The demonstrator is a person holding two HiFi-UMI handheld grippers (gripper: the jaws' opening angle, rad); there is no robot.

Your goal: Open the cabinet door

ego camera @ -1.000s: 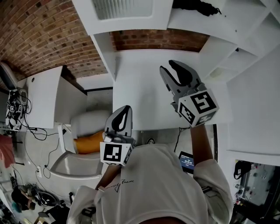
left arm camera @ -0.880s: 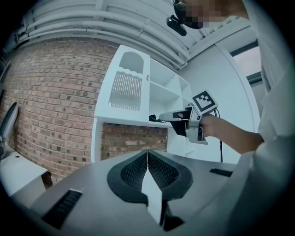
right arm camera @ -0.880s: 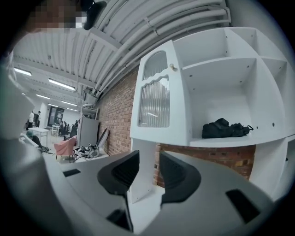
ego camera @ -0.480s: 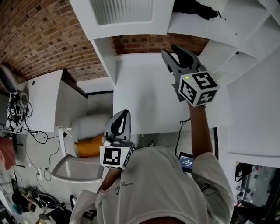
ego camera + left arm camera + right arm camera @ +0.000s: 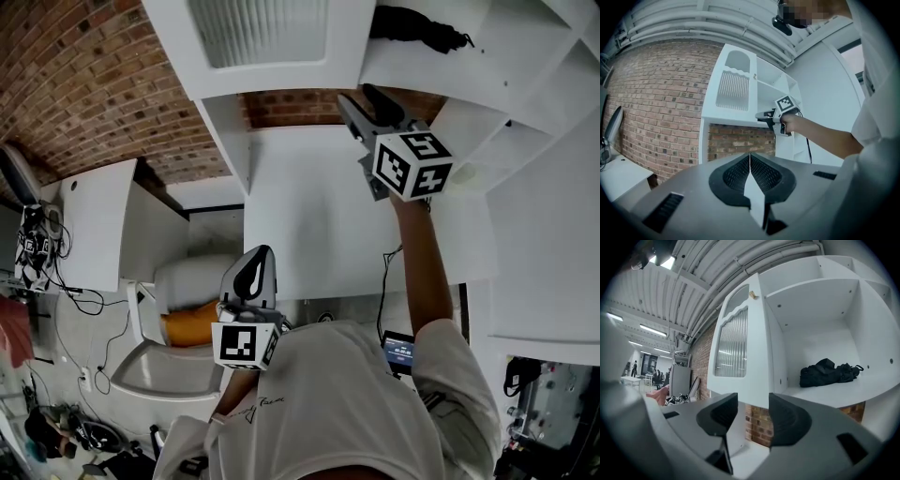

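Note:
The white cabinet door (image 5: 267, 33) has a ribbed glass panel and stands swung out from the cabinet, so the shelf behind it shows. A small knob (image 5: 752, 295) sits near the door's (image 5: 740, 357) upper edge. My right gripper (image 5: 361, 103) is raised level just below the door's lower corner. Its jaws are opening, and the door's edge shows beyond the gap (image 5: 752, 401) with neither pad pressing on it. My left gripper (image 5: 261, 255) hangs lower, over the near edge of the counter, with its jaws (image 5: 750, 161) shut together and empty. The right gripper (image 5: 768, 115) also shows in the left gripper view.
A black bag (image 5: 827, 371) lies on the shelf behind the door. Below is a white counter (image 5: 319, 216) backed by a brick wall (image 5: 84, 84). Open white shelf compartments (image 5: 525, 56) stand at the right. A white side table (image 5: 94, 225) with cables stands at the left.
My right gripper has risen and moved forward to the door's lower corner, and its jaws stand wider. The left gripper has hardly moved.

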